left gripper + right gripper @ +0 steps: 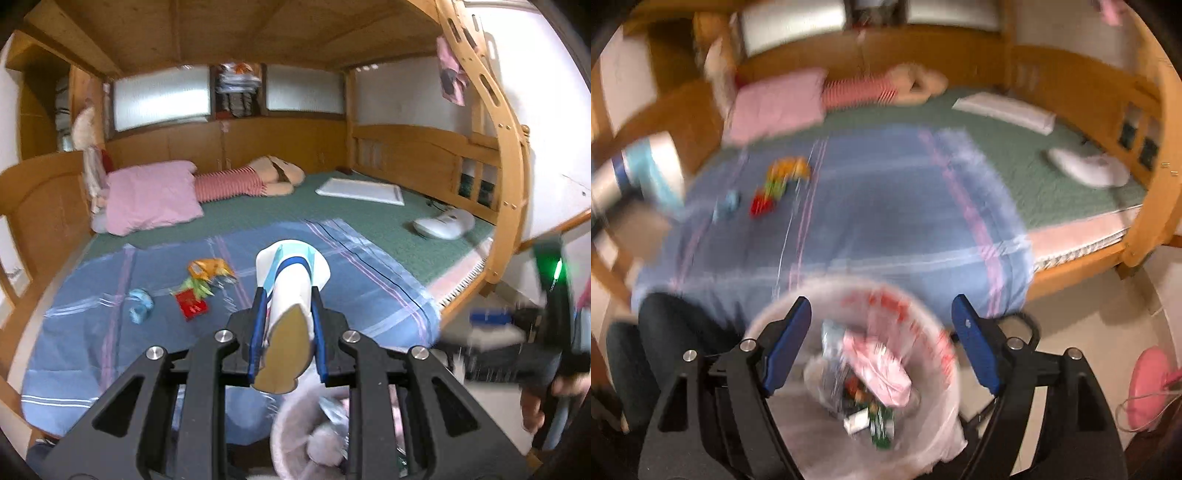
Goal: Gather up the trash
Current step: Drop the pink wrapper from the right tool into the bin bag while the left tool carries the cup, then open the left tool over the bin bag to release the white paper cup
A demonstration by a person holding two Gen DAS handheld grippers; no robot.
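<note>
The left gripper points forward, its two blue-padded fingers closed against the sides of a white and blue paper cup. The right gripper points downward at an angle, its blue fingers spread wide apart with nothing held between them.

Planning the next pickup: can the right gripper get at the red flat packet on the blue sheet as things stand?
Probably yes. The right gripper has its jaws open and empty, and the red flat packet lies uncovered on the blue plaid bedsheet. It hangs over the lined trash bin, so it must reach forward.
</note>
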